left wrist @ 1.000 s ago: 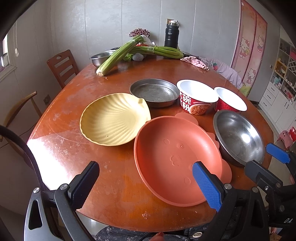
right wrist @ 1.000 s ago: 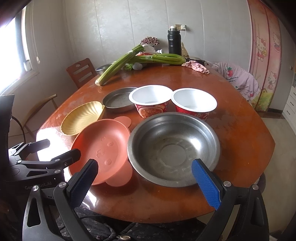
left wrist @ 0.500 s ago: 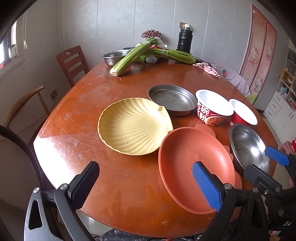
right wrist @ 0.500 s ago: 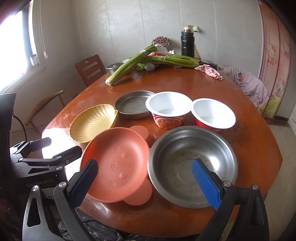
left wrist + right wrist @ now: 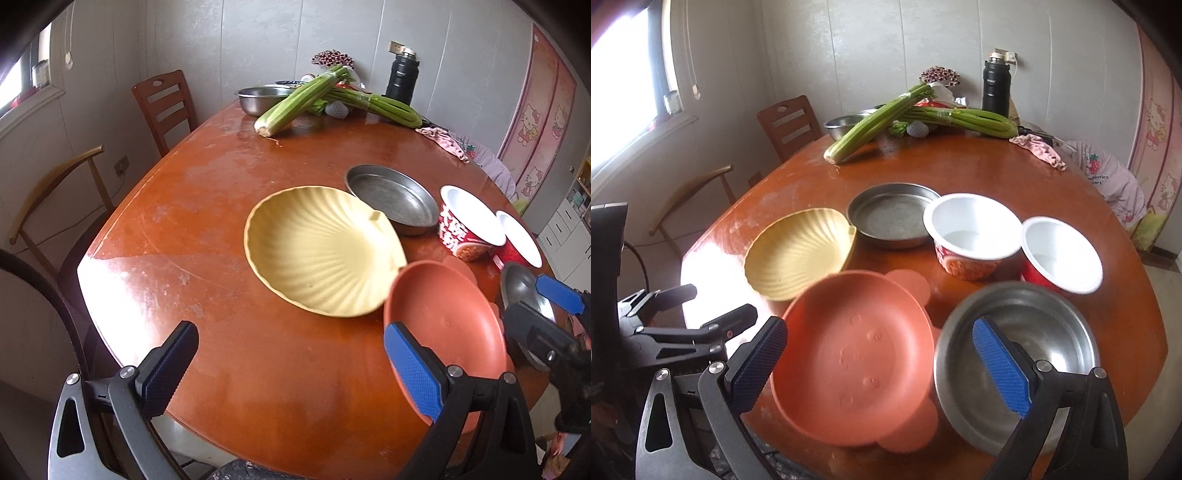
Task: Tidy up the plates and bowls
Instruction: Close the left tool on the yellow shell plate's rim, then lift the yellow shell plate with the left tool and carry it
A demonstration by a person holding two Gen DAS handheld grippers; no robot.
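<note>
We find a glossy round wooden table (image 5: 221, 236) carrying the dishes. Landmark: the orange plate (image 5: 857, 350), matte plastic, round with small ear-like tabs and faint embossed marks, lying at the near edge. Left of and just behind it sits the yellow dish (image 5: 798, 254), shell-shaped and ribbed, its rim overlapping the plate's edge in the left wrist view. To the plate's right, touching or nearly so, is a steel bowl (image 5: 1034, 332), deep and dull-polished. Behind the plate lies a shallow steel pan (image 5: 890, 218); behind and to the right stand two white-lined paper cups (image 5: 975, 232) with red printed sides, side by side. Far behind it, celery (image 5: 871, 122) and a black flask (image 5: 996, 88).

We note the left gripper (image 5: 291, 369) hovering low over bare table left of the plate, fingers wide apart, holding nothing. The right gripper (image 5: 879, 362) hangs above the plate, fingers likewise spread, one blue pad (image 5: 1001, 369) over the bowl's rim.
</note>
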